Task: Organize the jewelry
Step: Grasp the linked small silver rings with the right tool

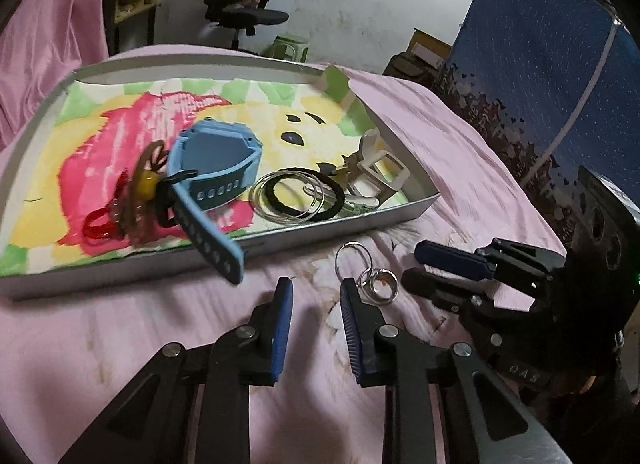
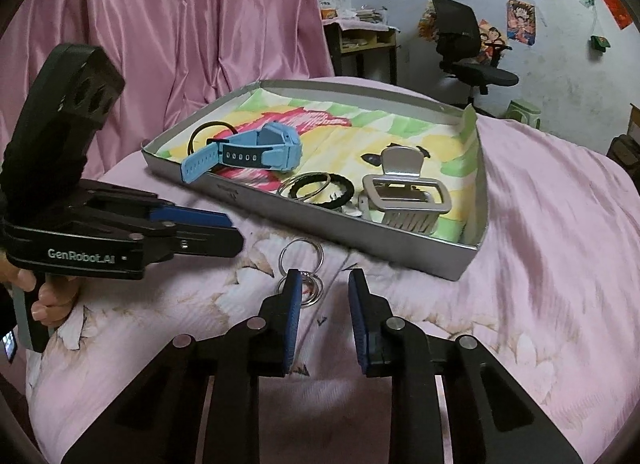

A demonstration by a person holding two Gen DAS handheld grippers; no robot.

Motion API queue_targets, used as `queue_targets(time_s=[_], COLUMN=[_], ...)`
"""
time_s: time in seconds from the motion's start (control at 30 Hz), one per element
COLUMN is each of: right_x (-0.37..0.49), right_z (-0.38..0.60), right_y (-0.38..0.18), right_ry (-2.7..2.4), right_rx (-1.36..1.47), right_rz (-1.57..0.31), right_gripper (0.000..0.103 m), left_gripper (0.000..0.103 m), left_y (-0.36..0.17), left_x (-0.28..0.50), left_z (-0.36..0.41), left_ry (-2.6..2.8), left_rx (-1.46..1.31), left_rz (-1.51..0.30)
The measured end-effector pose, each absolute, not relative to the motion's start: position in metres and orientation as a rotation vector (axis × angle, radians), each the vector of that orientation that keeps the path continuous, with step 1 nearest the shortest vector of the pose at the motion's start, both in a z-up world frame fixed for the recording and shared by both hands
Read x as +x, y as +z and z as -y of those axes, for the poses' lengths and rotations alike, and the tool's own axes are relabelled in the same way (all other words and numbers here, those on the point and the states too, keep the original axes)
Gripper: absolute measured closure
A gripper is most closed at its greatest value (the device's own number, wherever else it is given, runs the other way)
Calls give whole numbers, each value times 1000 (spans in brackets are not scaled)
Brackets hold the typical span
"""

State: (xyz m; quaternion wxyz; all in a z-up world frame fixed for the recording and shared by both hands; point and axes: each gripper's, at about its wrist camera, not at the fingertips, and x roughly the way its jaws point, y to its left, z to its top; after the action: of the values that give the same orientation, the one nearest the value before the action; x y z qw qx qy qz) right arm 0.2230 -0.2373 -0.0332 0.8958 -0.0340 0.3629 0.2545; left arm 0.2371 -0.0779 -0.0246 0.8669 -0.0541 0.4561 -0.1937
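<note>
A linked bunch of silver rings lies on the pink cloth just in front of the tray. My left gripper is open and empty, and its right finger almost touches the rings. In the right wrist view the rings lie beside the left finger of my right gripper, which is open with nothing between its fingers. The tray holds a blue watch, a black hair tie, a white claw clip and coloured hair ties.
The right gripper points in from the right, close to the rings. A hand holds the left gripper. Pink curtain hangs behind, an office chair stands far back, and a blue patterned panel rises on the right.
</note>
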Motion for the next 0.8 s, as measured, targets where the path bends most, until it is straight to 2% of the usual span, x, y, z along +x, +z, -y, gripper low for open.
queue_targets(time_s=[0.07, 0.27, 0.53, 0.8], right_x=[225, 230, 232, 229], right_z=[234, 225, 217, 217], right_y=[-35, -38, -42, -42], right_ry=[536, 552, 554, 547], right_rx=[-77, -111, -146, -155], right_rz=[-762, -779, -809, -812], right_gripper=[86, 86, 95, 98], left_gripper=[84, 86, 86, 86], left_y=[-28, -37, -44, -46], left_x=[242, 256, 263, 268], left_z=[78, 78, 79, 85], left_ry=[-411, -430, -448, -473], left_rx=[-132, -192, -223, -216], left_rz=[-967, -991, -1006, -1026])
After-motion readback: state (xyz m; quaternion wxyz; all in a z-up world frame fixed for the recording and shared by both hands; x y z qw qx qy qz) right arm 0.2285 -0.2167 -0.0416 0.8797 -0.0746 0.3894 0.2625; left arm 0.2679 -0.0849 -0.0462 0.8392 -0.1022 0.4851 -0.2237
